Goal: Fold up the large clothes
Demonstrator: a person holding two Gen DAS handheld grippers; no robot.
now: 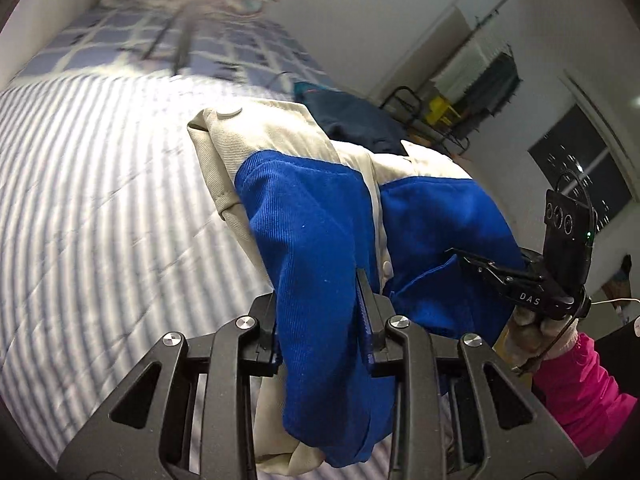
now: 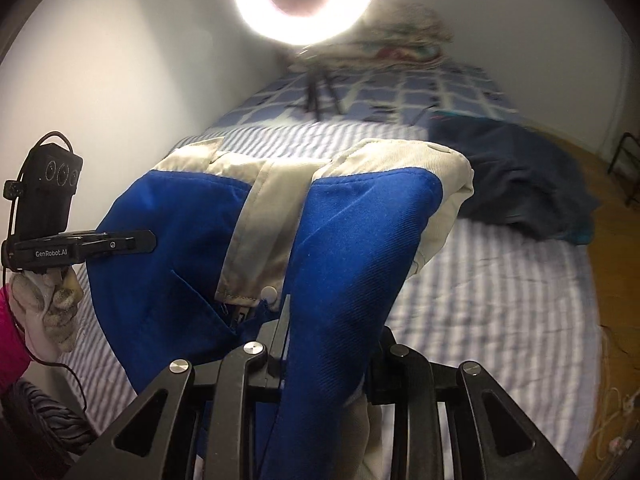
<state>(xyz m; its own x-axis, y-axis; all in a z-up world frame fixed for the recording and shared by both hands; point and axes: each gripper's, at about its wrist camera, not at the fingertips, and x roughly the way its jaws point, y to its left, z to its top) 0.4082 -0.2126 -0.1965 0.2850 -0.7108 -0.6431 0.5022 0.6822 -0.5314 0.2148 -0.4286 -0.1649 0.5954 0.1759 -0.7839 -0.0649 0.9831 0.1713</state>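
Note:
A large blue and beige jacket [image 1: 312,220] hangs lifted above the striped bed cover [image 1: 100,200], bunched between both grippers. My left gripper [image 1: 320,304] is shut on a fold of its blue cloth, which drapes over and hides the left finger. In the right wrist view my right gripper [image 2: 332,328] is likewise shut on blue cloth of the jacket [image 2: 360,240]. Each gripper shows in the other's view: the right gripper [image 1: 472,262] at the jacket's right side, the left gripper [image 2: 148,245] at its left side. Gloved hands [image 2: 48,312] with a pink sleeve [image 1: 580,392] hold them.
A dark navy garment [image 2: 512,184] lies on the bed behind the jacket. A ring light [image 2: 304,0] on a tripod [image 1: 180,48] stands on a checked blanket [image 2: 440,92] near the head of the bed. Wooden floor [image 2: 616,240] lies to the right, with a clothes rack [image 1: 492,76] beyond.

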